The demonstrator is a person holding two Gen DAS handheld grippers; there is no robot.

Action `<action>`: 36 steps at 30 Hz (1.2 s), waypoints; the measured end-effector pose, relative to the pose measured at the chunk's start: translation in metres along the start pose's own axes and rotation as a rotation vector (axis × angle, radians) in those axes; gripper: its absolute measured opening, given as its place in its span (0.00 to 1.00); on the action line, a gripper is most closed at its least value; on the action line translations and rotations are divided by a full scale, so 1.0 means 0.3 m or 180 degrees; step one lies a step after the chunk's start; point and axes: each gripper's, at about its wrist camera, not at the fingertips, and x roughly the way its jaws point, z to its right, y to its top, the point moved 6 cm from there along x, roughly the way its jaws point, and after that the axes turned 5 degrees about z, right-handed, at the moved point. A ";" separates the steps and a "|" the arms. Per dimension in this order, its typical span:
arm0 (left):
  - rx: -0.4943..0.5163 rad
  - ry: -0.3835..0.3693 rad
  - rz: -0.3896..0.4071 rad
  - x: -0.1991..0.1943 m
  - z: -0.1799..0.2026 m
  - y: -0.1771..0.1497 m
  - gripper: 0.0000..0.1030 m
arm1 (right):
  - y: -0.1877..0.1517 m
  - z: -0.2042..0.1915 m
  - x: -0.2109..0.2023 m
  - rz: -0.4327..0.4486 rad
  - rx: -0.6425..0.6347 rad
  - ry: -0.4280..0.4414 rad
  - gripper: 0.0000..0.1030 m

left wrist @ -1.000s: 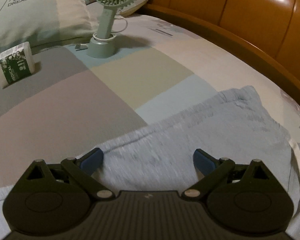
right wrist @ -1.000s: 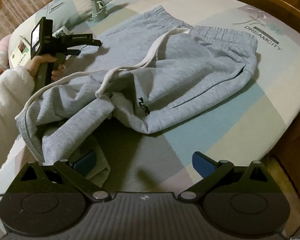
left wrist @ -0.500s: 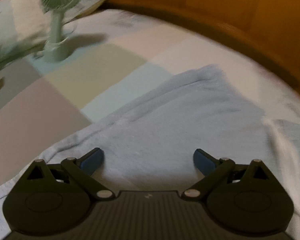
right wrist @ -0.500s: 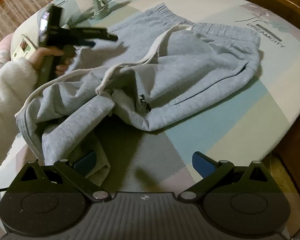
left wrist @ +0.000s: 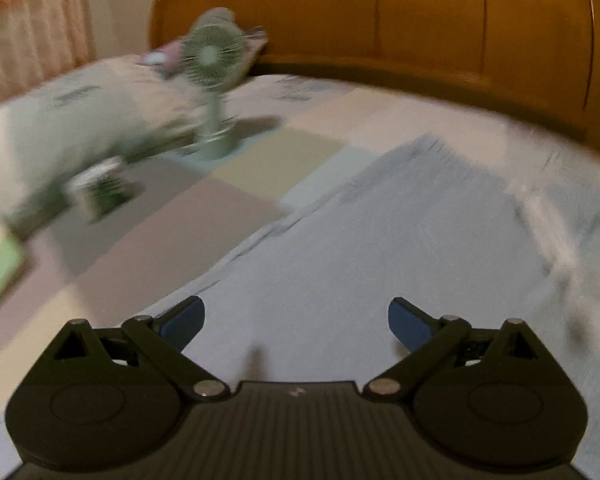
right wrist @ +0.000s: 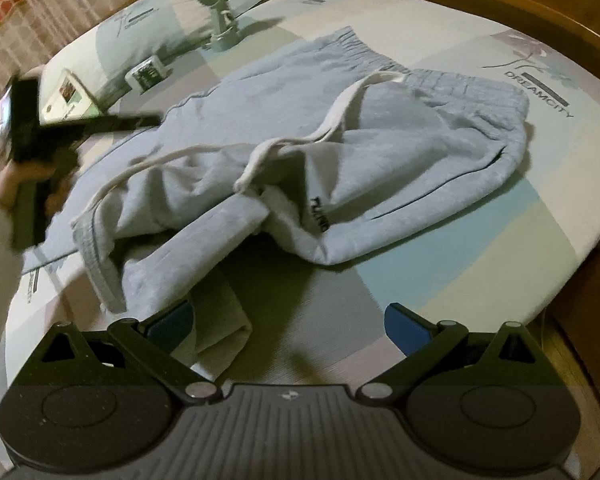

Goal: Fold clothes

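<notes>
A pair of light grey sweatpants (right wrist: 380, 152) lies crumpled on the bed, waistband at the far side, a white drawstring (right wrist: 340, 112) trailing across it. The flat grey cloth also fills the left wrist view (left wrist: 380, 240). My left gripper (left wrist: 296, 316) is open and empty above the cloth; in the right wrist view it (right wrist: 100, 124) hovers over the pants' left edge. My right gripper (right wrist: 288, 320) is open and empty, with its left finger beside a hanging fold of a pant leg (right wrist: 220, 320).
A green desk fan (right wrist: 216, 4) stands on the patchwork sheet (right wrist: 460, 248) beyond the pants, next to a pillow (right wrist: 140, 28), a small green-and-white pack (right wrist: 146, 74) and a box (right wrist: 70, 96). A wooden headboard (left wrist: 420, 20) runs behind the bed.
My left gripper has pulled back and to the left, off the middle of the pants toward their left edge. My right gripper has hardly moved. Both stay open.
</notes>
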 end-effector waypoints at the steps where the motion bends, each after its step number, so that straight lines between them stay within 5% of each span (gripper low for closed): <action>1: 0.0041 0.0067 0.0020 -0.036 -0.021 -0.028 0.95 | -0.005 -0.011 0.001 -0.0010 -0.0016 0.0007 1.00; 5: -0.0303 0.0283 -0.0239 -0.071 -0.131 -0.210 0.95 | -0.012 -0.050 -0.012 -0.0008 -0.0102 0.0004 1.00; 9: -0.0981 0.0152 -0.0161 -0.138 -0.194 -0.310 0.95 | -0.012 -0.068 -0.020 0.0006 -0.0129 -0.0023 1.00; 14: -0.0951 0.0049 -0.0173 -0.213 -0.222 -0.365 0.95 | -0.017 -0.078 0.001 -0.0049 -0.0130 -0.0064 1.00; 22: -0.1235 0.0591 0.0048 -0.200 -0.586 -0.332 0.95 | -0.003 -0.119 0.008 -0.0038 -0.0211 -0.0104 1.00; 27: -0.1743 0.0755 -0.0123 -0.148 -0.826 -0.442 0.94 | 0.008 -0.137 0.014 -0.0042 -0.0267 -0.0133 1.00; 31: -0.1960 0.0630 0.0103 -0.219 -0.922 -0.501 0.94 | 0.015 -0.133 0.024 -0.0064 -0.0264 -0.0161 1.00; 36: -0.2123 0.1092 0.0006 -0.275 -1.053 -0.579 0.94 | 0.016 -0.133 0.036 -0.0090 -0.0250 -0.0172 1.00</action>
